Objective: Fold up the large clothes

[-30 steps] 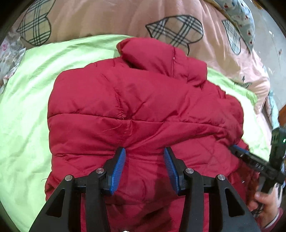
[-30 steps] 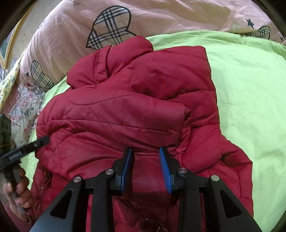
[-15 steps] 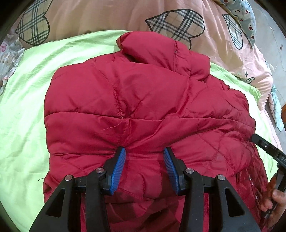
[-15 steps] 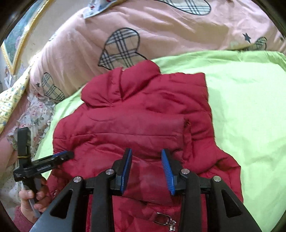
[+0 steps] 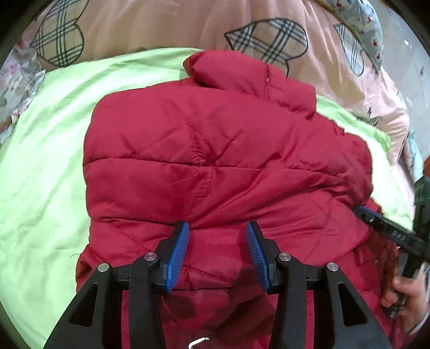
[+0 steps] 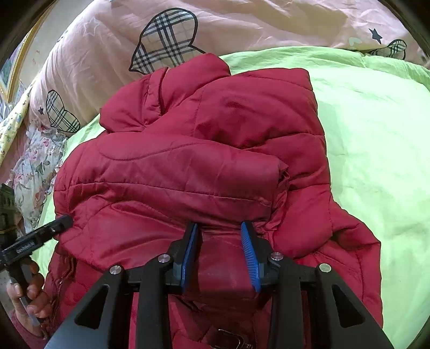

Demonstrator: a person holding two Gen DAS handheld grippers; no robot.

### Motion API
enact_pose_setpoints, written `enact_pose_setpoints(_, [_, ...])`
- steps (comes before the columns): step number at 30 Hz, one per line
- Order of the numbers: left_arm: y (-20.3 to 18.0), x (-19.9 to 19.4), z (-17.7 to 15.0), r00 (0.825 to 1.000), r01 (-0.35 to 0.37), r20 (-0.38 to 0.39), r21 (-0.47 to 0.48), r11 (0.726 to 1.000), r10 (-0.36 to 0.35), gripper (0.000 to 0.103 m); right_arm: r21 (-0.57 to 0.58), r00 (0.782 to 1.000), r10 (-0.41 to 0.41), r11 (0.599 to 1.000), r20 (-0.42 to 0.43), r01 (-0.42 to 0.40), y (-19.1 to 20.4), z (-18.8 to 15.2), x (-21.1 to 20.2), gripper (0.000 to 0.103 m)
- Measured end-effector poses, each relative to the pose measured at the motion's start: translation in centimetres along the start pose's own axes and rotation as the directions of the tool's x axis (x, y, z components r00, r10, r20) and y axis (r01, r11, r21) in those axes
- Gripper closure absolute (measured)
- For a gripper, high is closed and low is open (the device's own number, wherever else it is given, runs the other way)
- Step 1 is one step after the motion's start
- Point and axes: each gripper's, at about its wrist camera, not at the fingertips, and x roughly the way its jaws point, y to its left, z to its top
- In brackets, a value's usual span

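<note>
Left wrist view: the left gripper (image 5: 217, 251) holds a fold of the red puffer jacket (image 5: 215, 150) between its blue fingers (image 5: 177, 252), set at a middling width with the padded cloth bulging up between them. The grip looks the same as a second ago, and the jacket lies much as it did, on the green bed sheet (image 5: 45, 166) with its collar toward the pink quilt (image 5: 166, 24). What has changed is at the right edge: half a second ago the right gripper (image 5: 361, 209) stood off beyond the jacket's side, and now its tip is back against the folded sleeve, with the hand (image 5: 405, 298) on its handle.

Right wrist view: the right gripper (image 6: 219, 252) has dropped closer again after a brief lift, so the jacket (image 6: 204, 166) fills more of the frame. Its fingers (image 6: 248, 253), set fairly narrow, pinch a ridge of hem cloth. The left gripper (image 6: 63, 222) touches the jacket's far side, near the floral cloth (image 6: 35, 161).

Both sleeves appear folded across the body, and both grippers hold the lower edge. The likely next step is carrying that edge toward the collar; the slippery padding could spring open.
</note>
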Motion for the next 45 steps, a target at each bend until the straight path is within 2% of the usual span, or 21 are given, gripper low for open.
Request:
enact_pose_setpoints(4, [-0.9,-1.0,0.1,0.999,-0.036,0.001,0.014,0.999,0.036,0.059,0.028,1.000,0.026,0.999,0.002,-0.026,-0.3,0.2,-0.9,0.068])
enact_pose_setpoints(7, [-0.8,-2.5,-0.4,1.000,-0.023,0.009,-0.003,1.000,0.023,0.058,0.037,0.999,0.041,0.998,0.014,-0.041,-0.1,0.2,-2.8,0.063])
enact_pose_setpoints(9, [-0.6,-3.6,-0.9,1.000,-0.011,0.013,-0.015,1.000,0.011,0.058,0.032,0.999,0.041,0.999,0.018,-0.042,0.1,-0.1,-4.3,0.052])
enact_pose_setpoints(18, [0.1,-8.5,-5.0,0.999,0.042,0.004,-0.061,0.997,-0.042,0.053,0.017,0.995,0.093,0.996,-0.025,-0.093,0.7,-2.9,-9.4,0.048])
enact_pose_setpoints(21, [0.3,-9.7,-6.2,0.999,0.044,-0.007,-0.062,0.997,-0.045,0.050,0.010,0.994,0.106,0.994,-0.027,-0.106,0.8,-3.7,-10.4,0.041])
enact_pose_setpoints(32, [1.3,-14.9,-11.0,1.000,0.028,-0.009,-0.083,0.996,-0.029,0.044,0.044,0.998,0.058,0.997,-0.038,-0.056,-2.4,-8.2,-14.8,0.039])
enact_pose_setpoints(34, [1.7,-15.6,-11.7,0.999,0.033,-0.007,-0.091,0.995,-0.034,0.043,0.056,0.998,0.041,0.998,-0.038,-0.039,-3.1,-9.0,-15.5,0.038])
enact_pose_setpoints(40, [2.9,-17.6,-14.1,1.000,0.014,-0.012,-0.108,0.994,-0.015,0.040,0.087,0.998,0.008,0.996,-0.055,-0.003,-4.6,-11.6,-17.1,0.025])
enact_pose_setpoints(45, [4.0,-18.8,-15.6,1.000,0.000,-0.021,-0.130,0.992,-0.003,0.038,0.102,0.996,0.006,0.995,-0.092,0.004,-4.9,-13.5,-17.4,0.025])
